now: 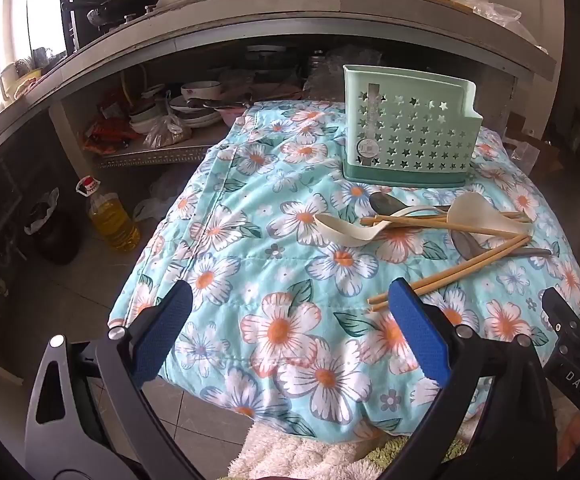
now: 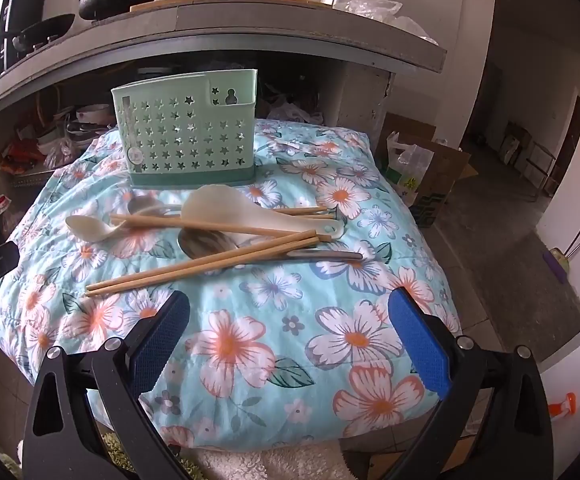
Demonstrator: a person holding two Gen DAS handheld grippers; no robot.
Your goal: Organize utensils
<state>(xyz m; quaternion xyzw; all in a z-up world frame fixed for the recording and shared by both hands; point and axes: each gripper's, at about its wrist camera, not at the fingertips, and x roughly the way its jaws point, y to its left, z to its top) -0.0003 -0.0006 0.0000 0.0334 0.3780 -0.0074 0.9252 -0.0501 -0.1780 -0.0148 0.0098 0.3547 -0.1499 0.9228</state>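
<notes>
From the left wrist view, nothing is sorted yet. The mint-green utensil holder (image 1: 407,128) stands upright at about one o'clock on the flowered quilt (image 1: 250,272), and I see nothing standing in it. The utensils lie in a loose heap just in front of it: a cream soup spoon (image 1: 343,229), a white rice paddle (image 1: 485,216), a grey spoon (image 1: 385,203) and crossed bamboo chopsticks (image 1: 449,274). The left claw (image 1: 290,316) hangs tilted downward over the near quilt, released, jaws spread wide, nothing between them. One pair of chopstick tips passes behind its right finger.

From the right wrist view, the same holder (image 2: 188,132) sits at eleven o'clock, with the whole heap untouched below it: paddle (image 2: 226,210), steel spoon (image 2: 210,242), long chopsticks (image 2: 202,266). All the sorting remains, by my reckoning. The right claw (image 2: 290,316) is also released and empty, angled down toward the quilt (image 2: 290,360), with the heap near, at about eleven o'clock.
</notes>
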